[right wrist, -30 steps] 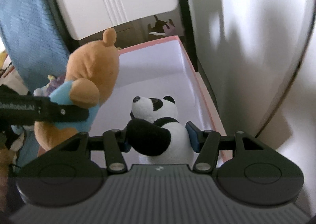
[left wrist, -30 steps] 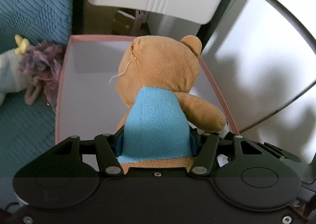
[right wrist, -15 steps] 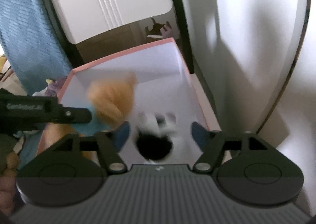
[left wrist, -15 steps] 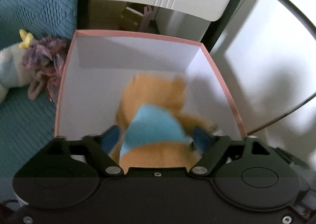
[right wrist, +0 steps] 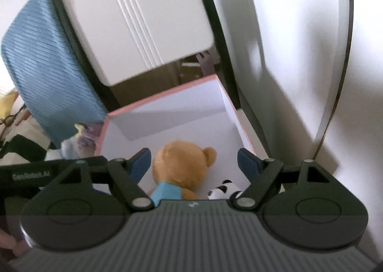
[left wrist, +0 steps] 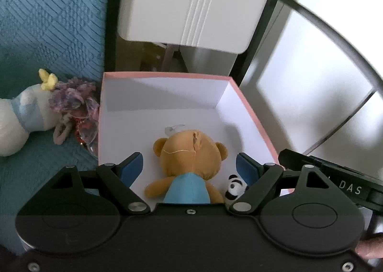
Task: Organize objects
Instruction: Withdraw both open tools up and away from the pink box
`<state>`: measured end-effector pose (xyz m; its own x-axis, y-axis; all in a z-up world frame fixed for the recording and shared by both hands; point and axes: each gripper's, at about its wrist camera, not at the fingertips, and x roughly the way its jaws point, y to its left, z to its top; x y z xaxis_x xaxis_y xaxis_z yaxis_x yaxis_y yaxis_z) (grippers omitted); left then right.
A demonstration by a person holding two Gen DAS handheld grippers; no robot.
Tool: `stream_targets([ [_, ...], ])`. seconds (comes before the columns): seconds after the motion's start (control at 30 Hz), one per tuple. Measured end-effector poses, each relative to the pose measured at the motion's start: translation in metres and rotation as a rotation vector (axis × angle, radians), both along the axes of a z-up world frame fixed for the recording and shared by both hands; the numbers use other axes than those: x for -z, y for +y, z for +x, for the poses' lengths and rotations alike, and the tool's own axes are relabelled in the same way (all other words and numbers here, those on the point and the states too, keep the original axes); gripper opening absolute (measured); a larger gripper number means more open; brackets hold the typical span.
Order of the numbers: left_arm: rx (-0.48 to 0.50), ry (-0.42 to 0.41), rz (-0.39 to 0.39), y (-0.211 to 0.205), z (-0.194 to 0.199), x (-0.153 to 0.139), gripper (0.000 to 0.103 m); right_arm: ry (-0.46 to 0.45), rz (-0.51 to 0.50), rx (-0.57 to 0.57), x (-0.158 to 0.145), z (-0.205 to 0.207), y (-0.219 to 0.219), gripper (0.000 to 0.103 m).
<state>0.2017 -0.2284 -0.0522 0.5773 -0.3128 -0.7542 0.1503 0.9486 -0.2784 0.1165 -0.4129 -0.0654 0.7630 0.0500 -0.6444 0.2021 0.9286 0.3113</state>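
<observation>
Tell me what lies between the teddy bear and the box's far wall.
Only bare white box floor beyond the teddy bear, seen in both wrist views.

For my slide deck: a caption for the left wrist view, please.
Open left gripper above brown teddy bear and small panda in pink-rimmed box.

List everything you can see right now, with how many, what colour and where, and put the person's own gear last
box: one, pink rim, white inside, open, next to the blue cover.
teddy bear: one, brown with a blue top, lying inside the box.
panda toy: one, black and white, in the box beside the bear.
plush toy: one, white and pale blue with a yellow bow, outside the box on the blue cover.
purple fluffy item: one, between that plush and the box.
blue cover: one, textured, left of the box.
white cabinet: one, behind the box.
left claw: open, empty, above the box.
right claw: open, empty, above the box.
</observation>
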Motion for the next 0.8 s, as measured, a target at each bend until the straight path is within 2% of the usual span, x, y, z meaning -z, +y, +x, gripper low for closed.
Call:
stream_targets([
  [0.2,-0.017,-0.058,-0.038,0.029,-0.024,-0.029,0.084,-0.06,-0.042,-0.029,-0.031,-0.017,0.024,0.081],
  [0.43,-0.038,-0.125,-0.066,0.066,-0.059,-0.059,0.084,-0.128,-0.022,-0.083,-0.055,-0.036,0.055,0.081],
  [0.6,-0.037,-0.159,-0.054,0.088,-0.084,-0.072,0.085,-0.146,-0.042,-0.088,-0.053,-0.052,0.074,0.081],
  [0.8,-0.056,-0.154,-0.058,0.11,-0.107,-0.066,0.087,-0.135,-0.022,-0.097,-0.043,-0.065,0.089,0.081],
])
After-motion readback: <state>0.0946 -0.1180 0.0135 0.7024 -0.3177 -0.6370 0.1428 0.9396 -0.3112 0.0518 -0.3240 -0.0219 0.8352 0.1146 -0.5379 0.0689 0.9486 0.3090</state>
